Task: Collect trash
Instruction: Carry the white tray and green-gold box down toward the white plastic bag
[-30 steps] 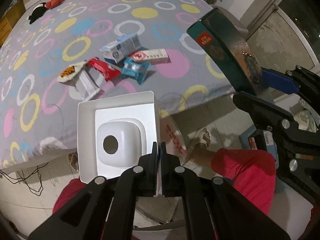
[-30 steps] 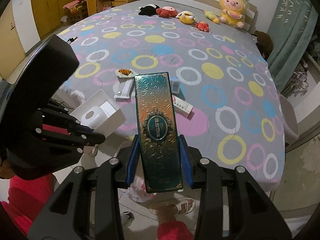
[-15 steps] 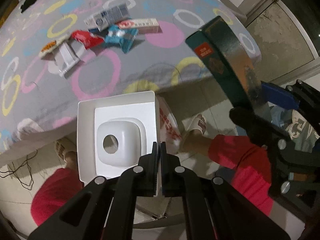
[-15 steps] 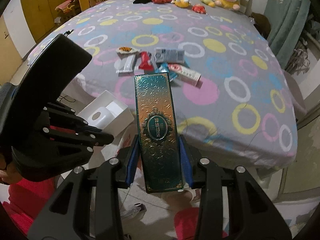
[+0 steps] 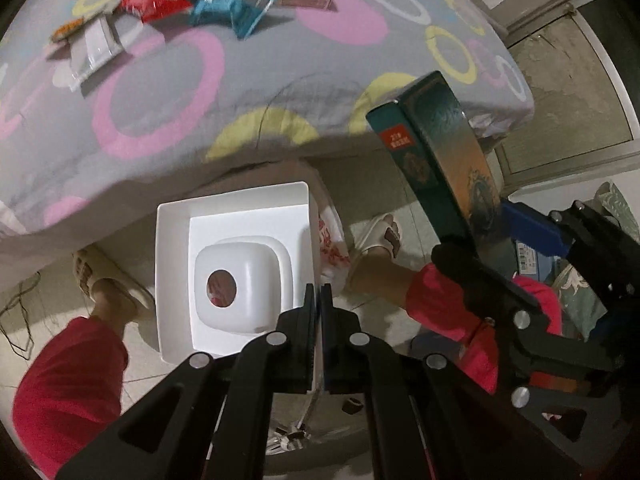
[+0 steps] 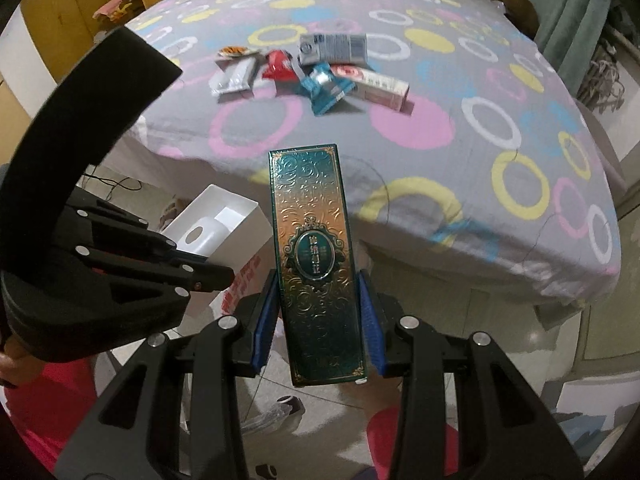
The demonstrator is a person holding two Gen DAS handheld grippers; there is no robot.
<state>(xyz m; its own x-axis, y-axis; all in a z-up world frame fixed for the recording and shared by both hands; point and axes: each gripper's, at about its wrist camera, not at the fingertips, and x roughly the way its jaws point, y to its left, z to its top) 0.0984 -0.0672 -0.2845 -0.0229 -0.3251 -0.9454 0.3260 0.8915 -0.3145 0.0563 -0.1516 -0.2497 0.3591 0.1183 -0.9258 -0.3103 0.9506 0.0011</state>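
Note:
My left gripper [image 5: 318,304] is shut on the right wall of an open white box [image 5: 172,264] that holds a white moulded insert with a round hole. My right gripper [image 6: 318,316] is shut on a long green box with gold ornament [image 6: 314,256], gripped by its sides near the lower end. Both hang over the floor beside the bed's edge. In the left wrist view the green box [image 5: 436,160] stands to the right of the white box. Under them lies a white plastic bag with red print [image 5: 332,240].
On the ring-patterned bedspread [image 6: 460,92] lie several pieces of trash: a silver wrapper [image 6: 234,78], a red wrapper [image 6: 278,66], a blue wrapper [image 6: 326,88], a pink-white carton [image 6: 378,86] and a blue-white carton [image 6: 334,48]. A person's sandalled feet [image 5: 384,236] and red trouser legs [image 5: 68,380] are below.
Both grippers have sunk with their boxes from over the bed to beside its edge; the bed and its trash have slid up the views. Neither grip has changed.

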